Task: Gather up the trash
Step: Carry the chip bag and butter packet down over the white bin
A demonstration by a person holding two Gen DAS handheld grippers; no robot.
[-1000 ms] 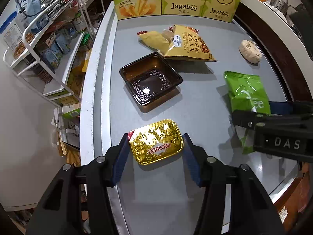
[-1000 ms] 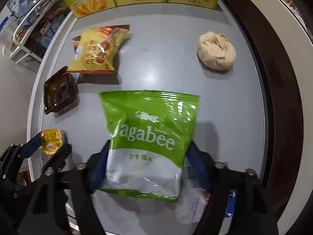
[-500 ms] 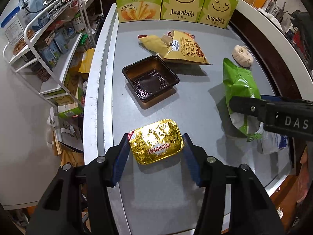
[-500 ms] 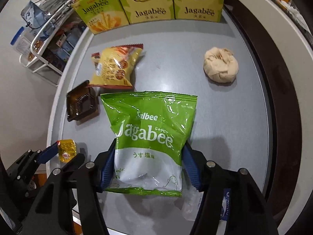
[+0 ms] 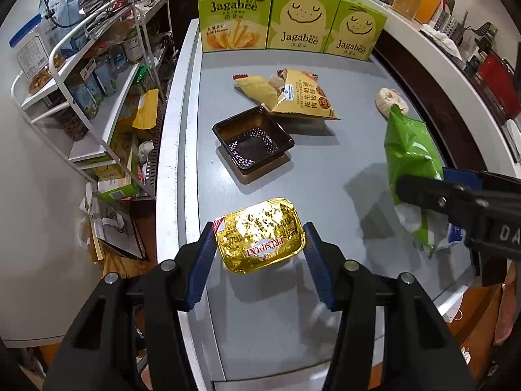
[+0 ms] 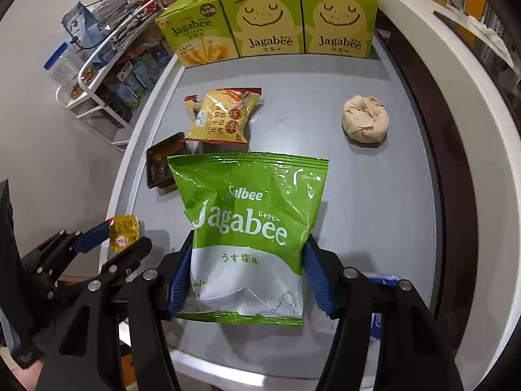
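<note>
Two pieces are being collected. The left gripper [image 5: 259, 250] is pinching the gold foil butter tub [image 5: 259, 235], carrying it clear of the grey table [image 5: 325, 169]. The right gripper [image 6: 248, 273] is squeezing the green Jagabee bag [image 6: 250, 228], its jaws having just been closing on it. Remaining on the table: yellow snack packet [image 6: 224, 115], black plastic tray [image 5: 253, 143], crumpled paper ball [image 6: 365, 120]. No bin is showing.
</note>
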